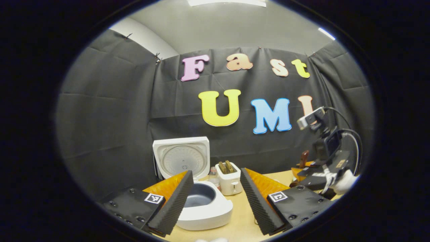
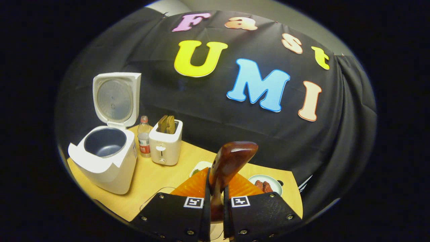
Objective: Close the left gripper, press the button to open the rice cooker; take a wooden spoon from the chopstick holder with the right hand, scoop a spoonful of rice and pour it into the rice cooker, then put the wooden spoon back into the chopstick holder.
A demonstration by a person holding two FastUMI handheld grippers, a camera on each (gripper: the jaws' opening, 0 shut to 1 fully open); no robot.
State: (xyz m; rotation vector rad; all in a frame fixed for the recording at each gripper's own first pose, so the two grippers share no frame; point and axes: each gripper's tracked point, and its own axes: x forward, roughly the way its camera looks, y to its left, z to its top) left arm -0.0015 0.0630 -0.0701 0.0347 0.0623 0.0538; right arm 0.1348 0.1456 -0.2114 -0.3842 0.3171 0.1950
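Wooden spoon (image 2: 231, 164) clamped upright between right gripper (image 2: 216, 198) fingers.

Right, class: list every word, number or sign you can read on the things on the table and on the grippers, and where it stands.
None can be read.
Bottle: label print too small to read.
Left gripper, right gripper: square black-and-white markers, patterns, not words.
Cooker, toaster, spoon: no text seen.
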